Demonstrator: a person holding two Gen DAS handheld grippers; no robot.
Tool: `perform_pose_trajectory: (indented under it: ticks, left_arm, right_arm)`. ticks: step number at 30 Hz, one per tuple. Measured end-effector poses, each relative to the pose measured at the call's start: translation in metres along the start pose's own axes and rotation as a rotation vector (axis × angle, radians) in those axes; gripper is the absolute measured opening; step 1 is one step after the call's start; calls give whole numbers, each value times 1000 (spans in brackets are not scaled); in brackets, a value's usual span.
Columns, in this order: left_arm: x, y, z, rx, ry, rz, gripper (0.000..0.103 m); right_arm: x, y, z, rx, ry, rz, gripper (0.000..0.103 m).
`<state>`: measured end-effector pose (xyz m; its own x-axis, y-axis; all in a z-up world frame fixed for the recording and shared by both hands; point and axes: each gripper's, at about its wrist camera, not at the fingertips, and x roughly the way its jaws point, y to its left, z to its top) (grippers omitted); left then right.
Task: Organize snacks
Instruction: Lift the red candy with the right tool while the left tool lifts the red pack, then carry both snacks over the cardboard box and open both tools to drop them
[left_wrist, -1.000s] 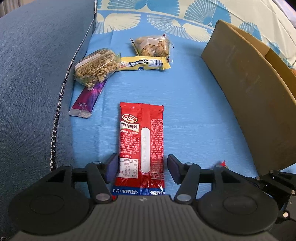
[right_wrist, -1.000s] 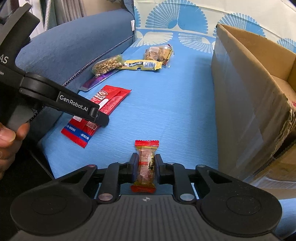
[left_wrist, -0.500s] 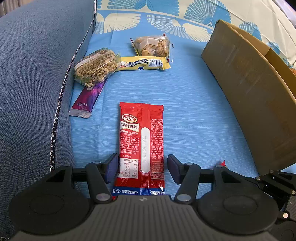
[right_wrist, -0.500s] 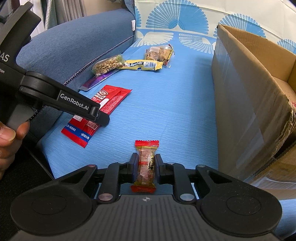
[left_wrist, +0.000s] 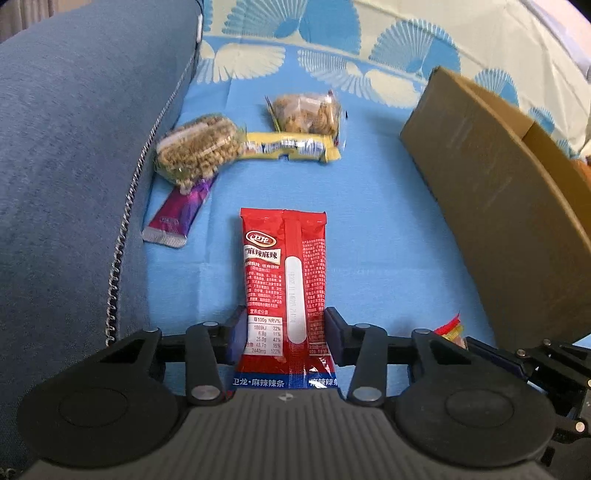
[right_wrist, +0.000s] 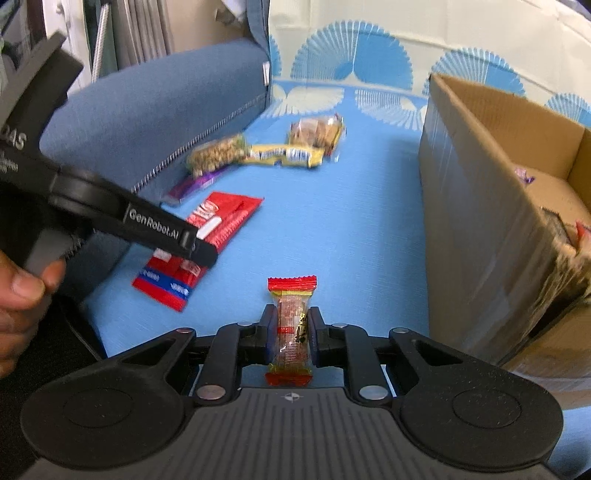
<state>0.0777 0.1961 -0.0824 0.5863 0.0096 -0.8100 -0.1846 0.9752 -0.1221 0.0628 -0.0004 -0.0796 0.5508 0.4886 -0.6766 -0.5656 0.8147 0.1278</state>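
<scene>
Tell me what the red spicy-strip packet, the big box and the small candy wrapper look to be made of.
Red packet: glossy plastic film, likely; printed, sheen, crimped ends. Box: brown corrugated cardboard, matte inside, its outer wall shiny as if taped over. Candy wrapper: thin clear plastic with red serrated ends, contents visible through it.

Red spicy-strip packet (left_wrist: 286, 295) flat on blue sheet; small red-ended candy (right_wrist: 291, 328) upright, clamped.

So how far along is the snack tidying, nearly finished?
Not nearly. The cardboard box shows only a wrapper or two inside. In hand: the right gripper clamps a small red-ended candy, and the left gripper has closed on the red spicy-strip packet. Left on the sofa: the purple packet, peanut bag, yellow bar and cracker bag.
</scene>
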Motion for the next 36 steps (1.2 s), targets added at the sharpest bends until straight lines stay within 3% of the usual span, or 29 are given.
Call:
perform_pose_trajectory:
  ticks: [10,18,22,26,30,33,36]
  left_arm:
    - [-43,12,-6,-84,-245,-58,48]
    - [-66,15,-11,-131,-390,-26,48]
    - [-72,13,-11,-148,-395,-6,48]
    - [-71,4,-5,-169,-329,14,48]
    - [-71,-14,8,-190,-293,-2,48]
    - [-73,-37,26,-192,-297,-36,48]
    - [-78,-66,45,-171,-321,-79,48]
  right_arm:
    - [-21,10,12,-57,-119,11,18]
    - [-53,11,29,-103,-250,51,18]
    - [-76,-1,42,-74,-328,72,18]
    - [-95,-23,55,-22,-405,65,18]
    - [-105,-55,72,120,-437,43,18]
    - [-113,-78,77,204,-454,-9,18]
    - [-115,-103,81,292,-443,-123,18]
